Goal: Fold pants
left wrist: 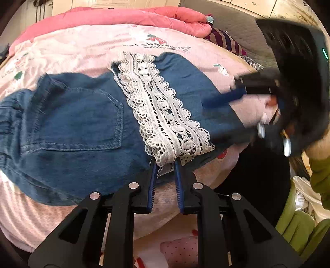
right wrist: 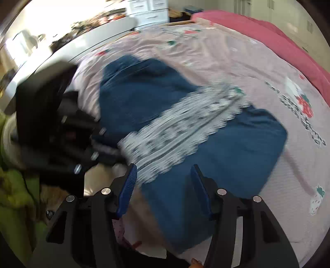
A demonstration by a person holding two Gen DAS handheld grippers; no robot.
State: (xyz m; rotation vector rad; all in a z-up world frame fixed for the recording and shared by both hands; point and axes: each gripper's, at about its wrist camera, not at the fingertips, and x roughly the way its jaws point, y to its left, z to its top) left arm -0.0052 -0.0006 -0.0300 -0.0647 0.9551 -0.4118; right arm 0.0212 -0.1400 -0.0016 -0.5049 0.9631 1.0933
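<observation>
A bedroom in a home: a bed [right wrist: 257, 68] under a pink printed sheet, a pink quilt [left wrist: 132, 17] heaped along its far edge, a white chest of drawers [right wrist: 148, 12] beyond its corner

Left gripper [left wrist: 166, 162] points steeply down, jaws nearly closed – pinching cloth. Right gripper [right wrist: 164, 171], blurred at its three o'clock, stands half open

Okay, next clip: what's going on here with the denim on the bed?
A person is folding denim pants with a white lace band on a pink bedspread, a handheld gripper in each hand. The left gripper is shut on the near edge of the lace band. The right gripper has its jaws open over the blue fabric, gripping nothing; its view is motion-blurred.
</observation>
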